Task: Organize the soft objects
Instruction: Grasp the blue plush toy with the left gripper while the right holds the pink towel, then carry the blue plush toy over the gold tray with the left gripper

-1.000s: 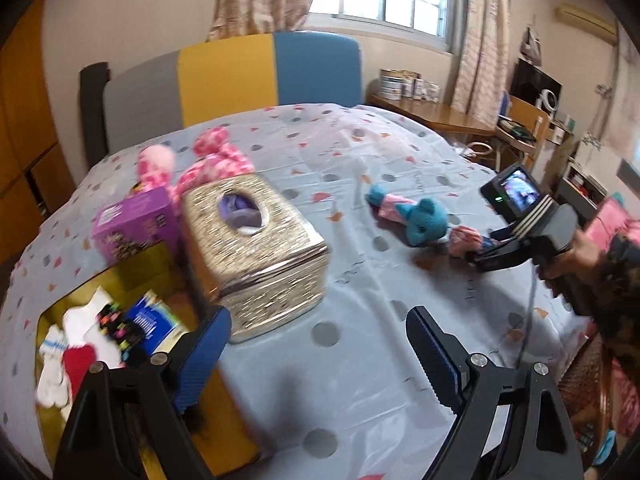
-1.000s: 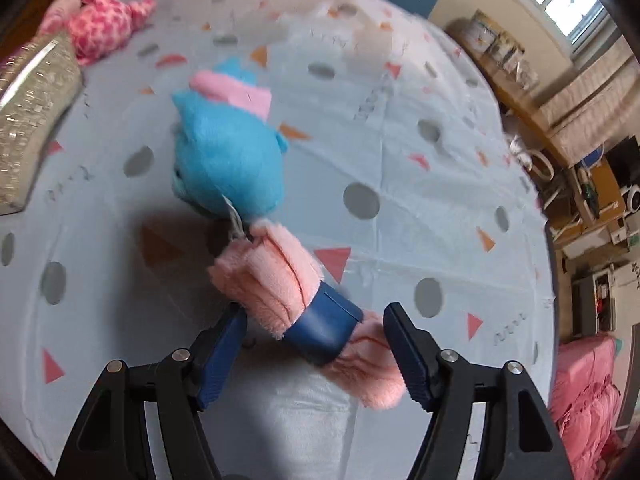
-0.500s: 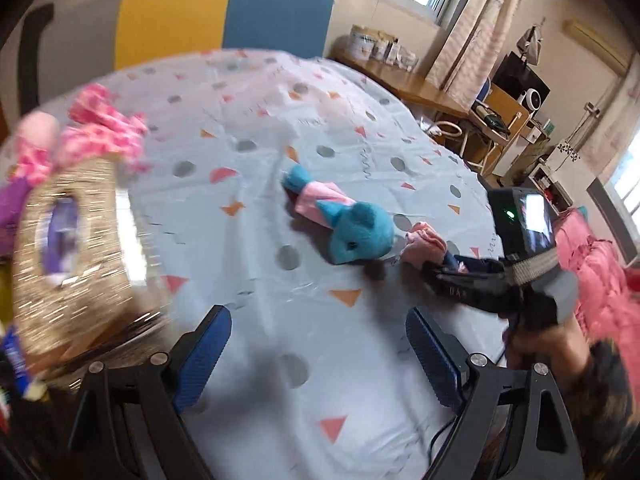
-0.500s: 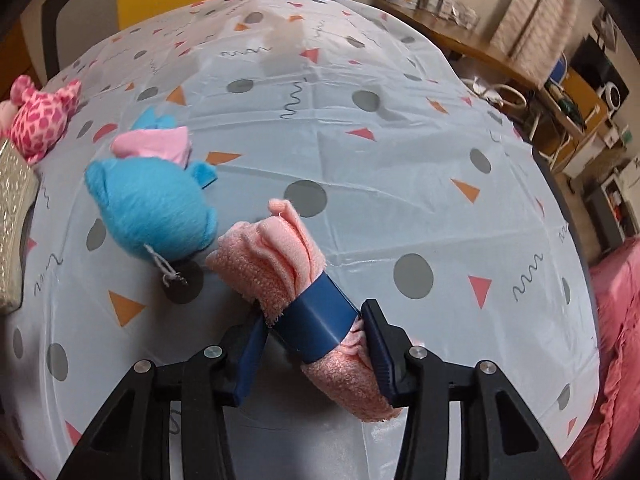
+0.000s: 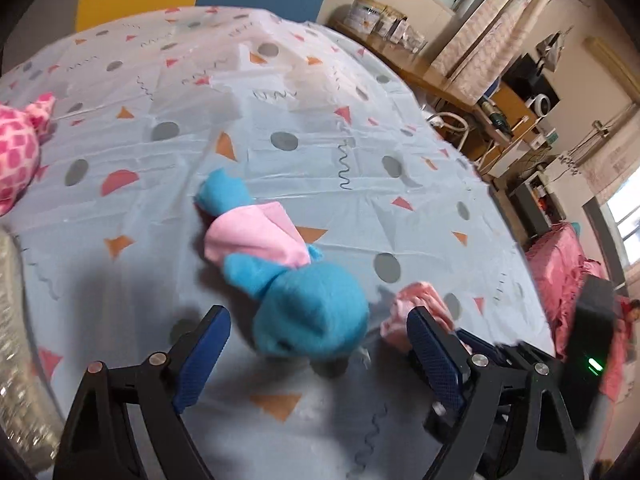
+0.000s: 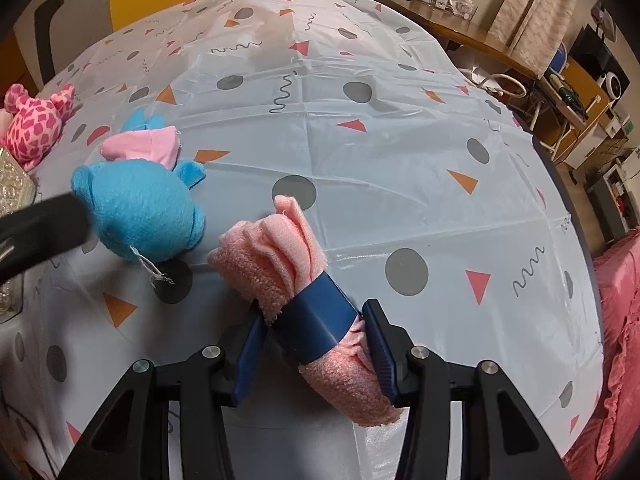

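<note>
A blue plush toy [image 5: 308,308] with a pink shirt lies on the patterned tablecloth; it also shows in the right wrist view [image 6: 140,208]. My left gripper [image 5: 316,356] is open, its fingers on either side of the toy's head. My right gripper [image 6: 316,344] is shut on a rolled pink towel [image 6: 276,256] with a blue band, which also shows just right of the toy in the left wrist view [image 5: 416,304]. A pink spotted plush [image 6: 36,124] lies at the far left, also seen in the left wrist view [image 5: 16,148].
A glittery gold tissue box [image 5: 16,344] stands at the left edge, also seen in the right wrist view [image 6: 12,188]. The table edge [image 6: 576,240] drops off to the right toward pink bedding. A wooden desk [image 6: 480,36] with tins stands behind.
My left gripper has swung right from the tissue box and come down around the blue plush. My right gripper has closed on the pink towel and lifted it slightly.
</note>
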The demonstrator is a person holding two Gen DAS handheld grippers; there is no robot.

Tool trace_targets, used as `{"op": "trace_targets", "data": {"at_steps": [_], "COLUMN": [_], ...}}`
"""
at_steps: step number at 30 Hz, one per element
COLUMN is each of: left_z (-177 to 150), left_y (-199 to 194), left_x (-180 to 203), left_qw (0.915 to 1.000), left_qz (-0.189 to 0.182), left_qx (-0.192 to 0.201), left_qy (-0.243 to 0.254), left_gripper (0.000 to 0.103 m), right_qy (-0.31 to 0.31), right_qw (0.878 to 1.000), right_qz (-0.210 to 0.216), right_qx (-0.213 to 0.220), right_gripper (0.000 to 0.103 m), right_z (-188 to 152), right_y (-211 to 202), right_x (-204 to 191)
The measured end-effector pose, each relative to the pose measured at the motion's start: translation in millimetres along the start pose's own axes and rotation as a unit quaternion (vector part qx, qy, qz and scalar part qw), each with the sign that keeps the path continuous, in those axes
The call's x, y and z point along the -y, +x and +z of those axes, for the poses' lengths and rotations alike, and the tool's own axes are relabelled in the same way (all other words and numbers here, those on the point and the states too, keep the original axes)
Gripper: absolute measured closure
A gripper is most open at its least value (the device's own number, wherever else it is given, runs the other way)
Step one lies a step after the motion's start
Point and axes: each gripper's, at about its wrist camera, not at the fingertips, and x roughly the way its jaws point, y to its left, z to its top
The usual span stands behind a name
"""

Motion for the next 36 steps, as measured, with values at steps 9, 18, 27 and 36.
{"op": "trace_targets", "data": {"at_steps": [9, 18, 27, 36], "left_z": [13.6, 45.8, 113.0, 125.8], "left_y": [50.1, 18.7, -71.2, -168.1], "left_x": [-6.8, -13.0, -76.5, -182.3], "left_qw": [0.9986, 0.999, 0.99, 0.9676], "left_qz": [0.034, 0.04, 0.112, 0.199], "left_qx": [-0.04, -0.003, 0.085, 0.147], "left_qy": [-0.003, 0.022, 0.003, -0.051], "left_gripper": [0.045, 0.049, 0.049, 0.048], "right_qy": [-0.012, -0.036, -0.066, -0.072], "right_qw": [1.0, 0.999, 0.997, 0.996], "right_qz": [-0.003, -0.021, -0.048, -0.053], "right_qx": [0.0, 0.005, 0.005, 0.012], "right_gripper": [0.054, 0.054, 0.054, 0.054], "right_z": [1.1, -1.9, -5.2, -7.1], "right_y": [1.1, 1.7, 4.0, 4.5], "right_x": [-1.6, -9.7, -19.5, -20.3]}}
